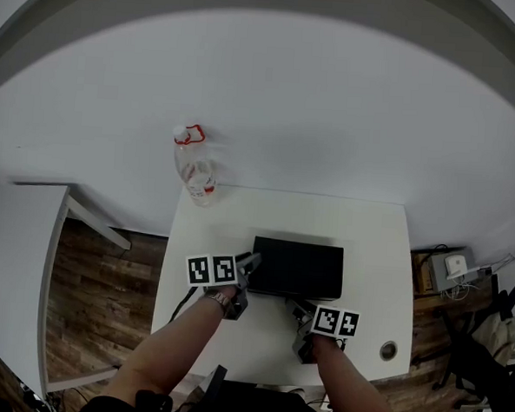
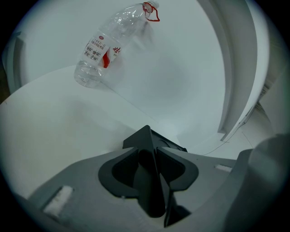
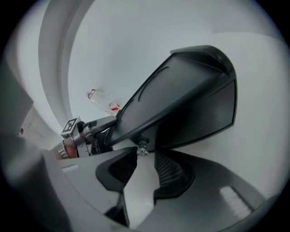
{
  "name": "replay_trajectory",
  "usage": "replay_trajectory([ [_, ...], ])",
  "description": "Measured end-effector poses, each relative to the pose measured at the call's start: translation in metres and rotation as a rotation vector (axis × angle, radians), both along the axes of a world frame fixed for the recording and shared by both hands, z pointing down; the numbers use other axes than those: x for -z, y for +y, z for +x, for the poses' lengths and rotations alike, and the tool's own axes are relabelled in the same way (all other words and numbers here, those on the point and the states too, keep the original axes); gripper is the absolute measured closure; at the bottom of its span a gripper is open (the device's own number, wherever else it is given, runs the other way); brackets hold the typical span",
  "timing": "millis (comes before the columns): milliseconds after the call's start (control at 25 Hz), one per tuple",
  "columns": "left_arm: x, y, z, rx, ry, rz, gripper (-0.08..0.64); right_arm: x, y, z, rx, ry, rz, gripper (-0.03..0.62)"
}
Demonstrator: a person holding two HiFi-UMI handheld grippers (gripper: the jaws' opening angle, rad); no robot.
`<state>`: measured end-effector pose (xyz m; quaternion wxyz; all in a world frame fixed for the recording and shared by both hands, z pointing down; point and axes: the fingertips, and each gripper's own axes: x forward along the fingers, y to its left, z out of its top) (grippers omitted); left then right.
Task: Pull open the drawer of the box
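Black box (image 1: 297, 266) sits on the white bench (image 1: 372, 251), its drawer front shadowed and hard to make out. Left gripper (image 2: 148, 156) clamps the box's near left corner, which fills its jaws. Right gripper (image 3: 145, 156) is released at the box's front, with a small knob (image 3: 142, 147) between its jaw tips, not pinched. Clear bottle (image 1: 194, 172) stands behind the box, to its left.

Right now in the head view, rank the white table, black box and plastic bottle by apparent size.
Largest: white table.
Then black box.
Smallest: plastic bottle, though it stands farther from the camera.
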<state>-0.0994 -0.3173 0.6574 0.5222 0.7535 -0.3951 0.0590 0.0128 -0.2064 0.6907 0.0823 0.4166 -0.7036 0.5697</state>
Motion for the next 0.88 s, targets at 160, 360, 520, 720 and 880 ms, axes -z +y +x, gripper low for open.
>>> replay_trajectory([
  [160,-0.0006,-0.0009,-0.0009,0.022,0.012,-0.002,0.428,0.0026,-0.0019,-0.0038,0.002,-0.014,0.011,0.521],
  [360,-0.001,-0.0008,-0.0018,0.065,0.017,-0.001,0.428,0.0023,-0.0031,-0.0026,0.049,0.034,0.017,0.522],
  [520,0.0002,-0.0005,-0.0023,0.101,0.023,0.005,0.428,0.0038,-0.0056,0.0005,0.057,0.062,0.03,0.522],
  [720,-0.0012,-0.001,-0.0032,0.113,0.036,-0.005,0.426,0.0033,-0.0054,0.0006,0.063,0.095,0.041,0.523],
  [880,-0.0017,-0.0006,-0.0032,0.108,0.041,-0.014,0.426,0.0042,-0.0007,-0.0005,0.063,0.11,0.048,0.525],
])
